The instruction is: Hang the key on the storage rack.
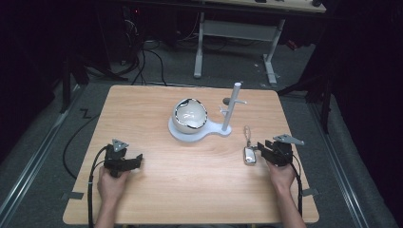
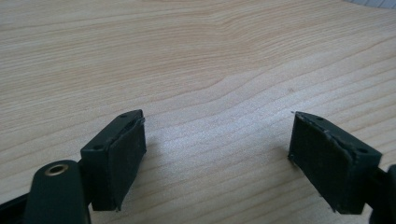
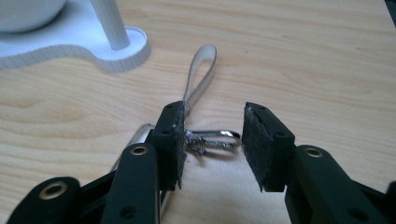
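Observation:
A silver key fob (image 1: 250, 156) lies on the wooden table (image 1: 190, 180) at the right, its grey strap loop (image 1: 247, 130) stretched away from me. My right gripper (image 1: 264, 149) sits just right of it, held by a hand. In the right gripper view my right gripper (image 3: 212, 114) is open, its jaws standing either side of the fob's metal clasp (image 3: 215, 137) without pinching it; the strap loop (image 3: 201, 70) runs beyond and the fob body (image 3: 137, 135) shows left of the jaw. My left gripper (image 1: 137, 160) rests at the table's left, open (image 2: 217, 119) over bare wood.
A white stand (image 1: 209, 130) at mid-table carries a white bowl (image 1: 190, 115) and an upright post (image 1: 231, 107) with short pegs. The stand's base (image 3: 70, 46) and post (image 3: 109, 23) lie a short way beyond the strap. Cables and another desk's legs (image 1: 198, 47) stand behind the table.

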{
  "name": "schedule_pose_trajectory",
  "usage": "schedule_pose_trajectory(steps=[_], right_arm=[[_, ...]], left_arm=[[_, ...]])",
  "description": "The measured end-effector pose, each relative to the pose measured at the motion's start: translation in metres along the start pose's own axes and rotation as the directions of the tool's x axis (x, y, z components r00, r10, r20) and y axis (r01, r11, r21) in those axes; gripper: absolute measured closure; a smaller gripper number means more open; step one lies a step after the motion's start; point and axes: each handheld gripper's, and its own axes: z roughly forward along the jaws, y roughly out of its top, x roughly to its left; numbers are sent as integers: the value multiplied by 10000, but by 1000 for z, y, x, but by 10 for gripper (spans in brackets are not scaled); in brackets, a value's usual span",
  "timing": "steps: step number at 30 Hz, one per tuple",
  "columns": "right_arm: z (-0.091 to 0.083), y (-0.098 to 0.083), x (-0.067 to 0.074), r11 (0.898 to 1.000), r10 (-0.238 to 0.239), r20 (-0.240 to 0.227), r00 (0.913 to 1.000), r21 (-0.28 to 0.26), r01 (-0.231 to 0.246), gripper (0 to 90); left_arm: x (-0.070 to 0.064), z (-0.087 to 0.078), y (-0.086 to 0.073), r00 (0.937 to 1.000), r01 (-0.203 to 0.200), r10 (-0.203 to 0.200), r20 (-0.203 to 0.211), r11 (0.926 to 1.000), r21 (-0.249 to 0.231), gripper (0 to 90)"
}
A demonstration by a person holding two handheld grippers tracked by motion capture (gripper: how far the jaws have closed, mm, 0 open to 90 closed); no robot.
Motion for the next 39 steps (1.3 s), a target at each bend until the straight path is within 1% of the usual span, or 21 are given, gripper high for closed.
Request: schedule_pose_trajectory(steps=[4,8,10,13,19,24,25,28,32,36,39], right_arm=[[3,4,2,9999,144,-104,9998,6,-144,592],[9,9,5,10000,27,-196,9998,40,-27,587],[12,12,8,10000,64,-233,9997,73,-62,584],[18,15,11,9998,-29,-265,9996,207,35,582],[30,19,16,9991,-56,-270,9996,416,67,579],[39,17,16,9979,-14,-226,9997,650,29,579],[44,15,14,9963,63,-144,9999,857,-51,579],[48,13,13,9951,165,-114,9998,980,-153,580],[53,11,14,9929,45,-33,10000,1187,-41,592],[57,9,14,9899,1,-15,10000,1419,1,631],[58,8,15,9895,-61,1,10000,1445,60,677]], left_arm=[[0,0,0,10000,0,0,1,10000,-1,191],[0,0,0,10000,-1,1,1,10000,0,192],[0,0,0,10000,-1,1,1,10000,-1,191],[0,0,0,10000,-3,3,-1,10000,0,192],[0,0,0,10000,-4,4,-1,10000,3,191],[0,0,0,10000,-3,3,0,10000,2,192],[0,0,0,10000,-5,5,-1,10000,3,192],[0,0,0,10000,-1,1,-1,10000,-2,192],[0,0,0,10000,-2,2,0,10000,1,191],[0,0,0,10000,-2,2,1,10000,1,192],[0,0,0,10000,-2,2,1,10000,0,192]])
